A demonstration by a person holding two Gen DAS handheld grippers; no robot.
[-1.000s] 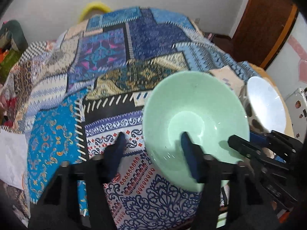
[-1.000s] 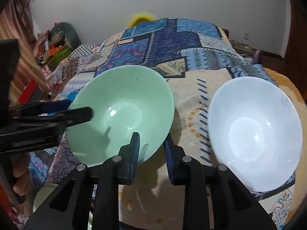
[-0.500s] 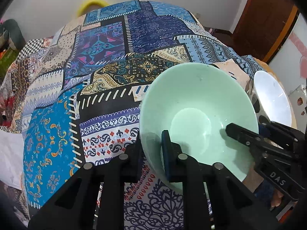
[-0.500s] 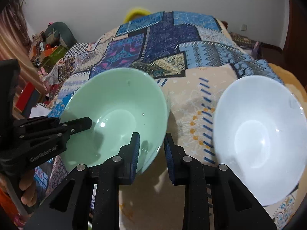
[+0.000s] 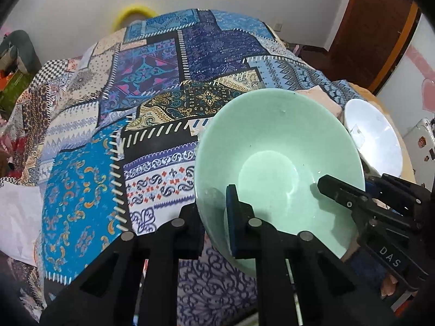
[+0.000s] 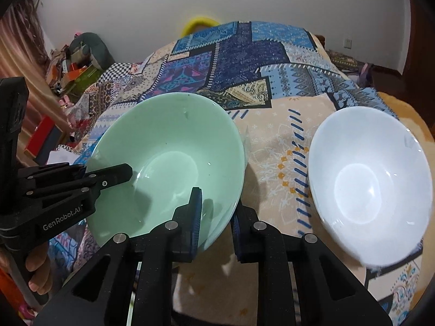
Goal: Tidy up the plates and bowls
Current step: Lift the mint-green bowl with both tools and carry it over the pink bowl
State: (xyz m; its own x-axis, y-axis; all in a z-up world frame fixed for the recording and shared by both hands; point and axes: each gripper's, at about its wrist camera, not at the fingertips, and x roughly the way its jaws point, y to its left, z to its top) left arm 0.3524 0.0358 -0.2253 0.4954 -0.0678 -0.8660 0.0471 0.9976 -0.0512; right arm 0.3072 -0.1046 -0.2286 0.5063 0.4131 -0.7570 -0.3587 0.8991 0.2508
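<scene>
The green bowl sits tilted over the patchwork bedspread, its rim pinched at two places at once. The left gripper has its fingers closed on the bowl's near-left rim, one pad inside the bowl and one outside against the wall. The right gripper has just been closing and now clamps the near-right rim the same way (one finger inside, one outside). In the right wrist view the left gripper reaches in from the left edge, with fingertips of the person's hand showing under its handle. To the right, well apart from the green bowl, a white bowl rests tilted on the beige part of the cloth.
</scene>
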